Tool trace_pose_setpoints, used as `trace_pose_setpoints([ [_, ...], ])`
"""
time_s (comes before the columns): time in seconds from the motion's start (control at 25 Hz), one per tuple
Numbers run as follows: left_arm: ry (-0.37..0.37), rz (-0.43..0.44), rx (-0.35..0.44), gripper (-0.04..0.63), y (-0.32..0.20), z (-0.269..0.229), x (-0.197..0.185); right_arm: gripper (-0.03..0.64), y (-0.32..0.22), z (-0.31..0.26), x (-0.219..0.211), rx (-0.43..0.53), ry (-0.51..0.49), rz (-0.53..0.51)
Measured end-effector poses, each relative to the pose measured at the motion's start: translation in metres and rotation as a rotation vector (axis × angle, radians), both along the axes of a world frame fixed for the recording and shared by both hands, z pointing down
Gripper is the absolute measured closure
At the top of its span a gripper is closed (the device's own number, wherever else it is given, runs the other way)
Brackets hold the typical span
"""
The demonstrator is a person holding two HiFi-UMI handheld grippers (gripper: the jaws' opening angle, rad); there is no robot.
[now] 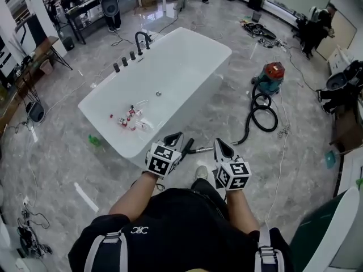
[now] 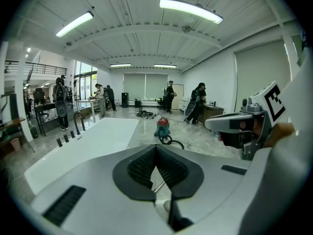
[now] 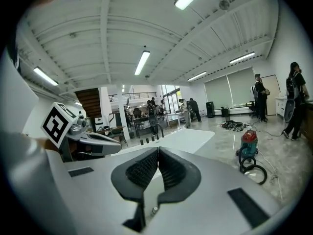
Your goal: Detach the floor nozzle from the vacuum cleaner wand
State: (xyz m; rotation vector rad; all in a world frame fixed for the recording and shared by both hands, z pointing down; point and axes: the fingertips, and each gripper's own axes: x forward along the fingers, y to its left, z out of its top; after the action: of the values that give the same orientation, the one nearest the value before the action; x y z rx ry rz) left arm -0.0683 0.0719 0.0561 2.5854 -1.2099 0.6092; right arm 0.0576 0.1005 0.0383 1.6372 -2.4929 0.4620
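Observation:
The red and teal vacuum canister (image 1: 271, 76) stands on the marble floor right of the bathtub, and its black hose (image 1: 262, 115) coils toward me. A thin metal wand (image 1: 203, 149) lies on the floor just ahead of my hands and ends in a black part (image 1: 187, 147). I cannot tell whether that part is the floor nozzle. My left gripper (image 1: 174, 137) and right gripper (image 1: 219, 144) are held close to my body, side by side, both shut and empty. The canister (image 2: 162, 127) shows beyond the left gripper (image 2: 155, 166). It also appears as the canister (image 3: 248, 143) beyond the right gripper (image 3: 157, 166).
A long white bathtub (image 1: 187, 50) with a black faucet (image 1: 142, 39) fills the floor ahead, with small red and white items inside. Cables lie around the floor. People (image 1: 315, 26) and desks stand at the room's far edges. My white shoe (image 1: 201, 172) is below the wand.

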Motion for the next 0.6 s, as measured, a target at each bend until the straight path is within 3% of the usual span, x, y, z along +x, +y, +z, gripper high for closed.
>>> trace_pose_setpoints([
  [0.28, -0.003, -0.009, -0.005, 0.6, -0.09, -0.002, 0.053, 0.603, -0.102, 0.004, 0.048, -0.02, 0.017, -0.037],
  [0.6, -0.006, -0.049, -0.063, 0.6, -0.172, 0.011, 0.111, 0.603, -0.188, 0.025, 0.11, -0.08, 0.066, -0.079],
])
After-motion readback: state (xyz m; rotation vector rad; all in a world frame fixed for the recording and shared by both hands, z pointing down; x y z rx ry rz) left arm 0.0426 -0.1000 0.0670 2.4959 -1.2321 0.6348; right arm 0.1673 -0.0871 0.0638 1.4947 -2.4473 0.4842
